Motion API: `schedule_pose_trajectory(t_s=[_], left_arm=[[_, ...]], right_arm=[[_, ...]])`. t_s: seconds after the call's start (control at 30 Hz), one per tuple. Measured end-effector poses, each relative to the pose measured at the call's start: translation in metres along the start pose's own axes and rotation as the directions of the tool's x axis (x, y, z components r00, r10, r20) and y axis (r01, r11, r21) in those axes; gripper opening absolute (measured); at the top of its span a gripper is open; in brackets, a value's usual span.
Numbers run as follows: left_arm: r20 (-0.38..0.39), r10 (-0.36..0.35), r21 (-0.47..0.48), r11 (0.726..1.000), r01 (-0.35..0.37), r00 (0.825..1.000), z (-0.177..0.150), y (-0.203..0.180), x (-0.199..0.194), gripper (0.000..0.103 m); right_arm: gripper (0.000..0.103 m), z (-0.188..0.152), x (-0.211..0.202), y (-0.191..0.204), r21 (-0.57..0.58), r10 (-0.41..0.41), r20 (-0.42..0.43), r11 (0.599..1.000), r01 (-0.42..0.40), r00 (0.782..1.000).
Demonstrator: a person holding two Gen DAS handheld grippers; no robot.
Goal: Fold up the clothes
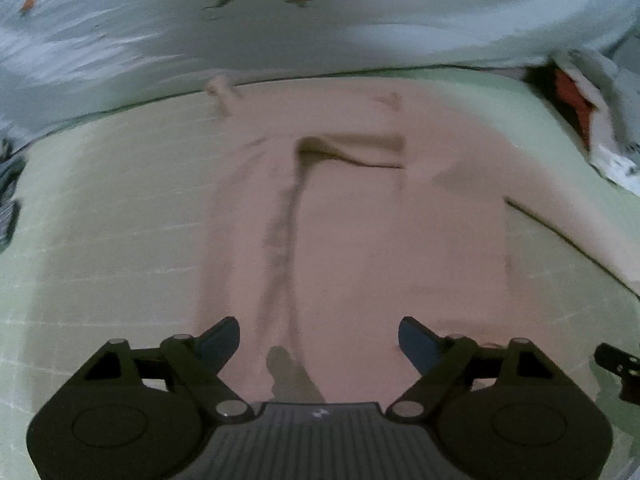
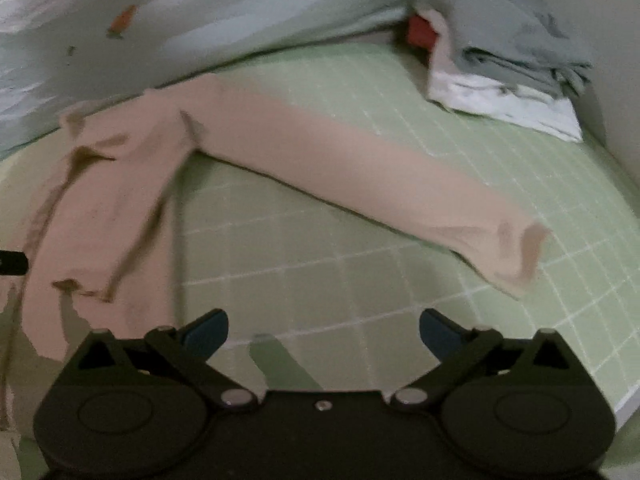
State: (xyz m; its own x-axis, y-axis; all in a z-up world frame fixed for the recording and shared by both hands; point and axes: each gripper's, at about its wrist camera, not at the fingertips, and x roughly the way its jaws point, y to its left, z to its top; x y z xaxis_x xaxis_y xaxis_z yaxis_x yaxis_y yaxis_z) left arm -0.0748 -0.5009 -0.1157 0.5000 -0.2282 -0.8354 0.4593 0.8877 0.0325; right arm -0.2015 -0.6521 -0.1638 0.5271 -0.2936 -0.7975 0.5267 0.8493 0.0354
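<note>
Green grid mat [image 2: 360, 208]; pink garment [image 1: 360, 220] spread; folded stack [image 2: 500, 76] clearer right view; both tongs [image 1: 319, 344] [image 2: 324, 332] open, empty.

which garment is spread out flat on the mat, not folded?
The pink shirt, its sleeve stretched across the green mat. The grey and white clothes sit folded in a stack at the mat's far right corner.

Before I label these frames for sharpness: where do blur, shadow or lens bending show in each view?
Left wrist view: the pale bedding at the top is motion-smeared, corners go black, and the left gripper shadows the pink garment. Right wrist view: soft throughout, the folded pile smeared, the green grid mat lines bowing from the fisheye.
</note>
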Motion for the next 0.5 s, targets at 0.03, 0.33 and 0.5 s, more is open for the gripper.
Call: schedule_pose_trajectory(t_s=[0.03, 0.33, 0.5], left_arm=[[-0.003, -0.010, 0.009, 1.000, 0.010, 1.000, 0.001, -0.006, 0.001, 0.077], [-0.046, -0.101, 0.030, 0.994, 0.102, 0.994, 0.003, -0.039, 0.023, 0.027], [-0.053, -0.092, 0.038, 0.995, 0.094, 0.994, -0.002, -0.044, 0.028, 0.025]], right_arm=[[0.103, 0.001, 0.002, -0.004, 0.006, -0.010, -0.009, 1.000, 0.010, 1.000], [0.103, -0.007, 0.008, -0.023, 0.021, -0.035, -0.041, 0.999, 0.036, 0.999], [0.103, -0.009, 0.008, -0.023, 0.015, -0.037, -0.034, 0.999, 0.038, 0.999]])
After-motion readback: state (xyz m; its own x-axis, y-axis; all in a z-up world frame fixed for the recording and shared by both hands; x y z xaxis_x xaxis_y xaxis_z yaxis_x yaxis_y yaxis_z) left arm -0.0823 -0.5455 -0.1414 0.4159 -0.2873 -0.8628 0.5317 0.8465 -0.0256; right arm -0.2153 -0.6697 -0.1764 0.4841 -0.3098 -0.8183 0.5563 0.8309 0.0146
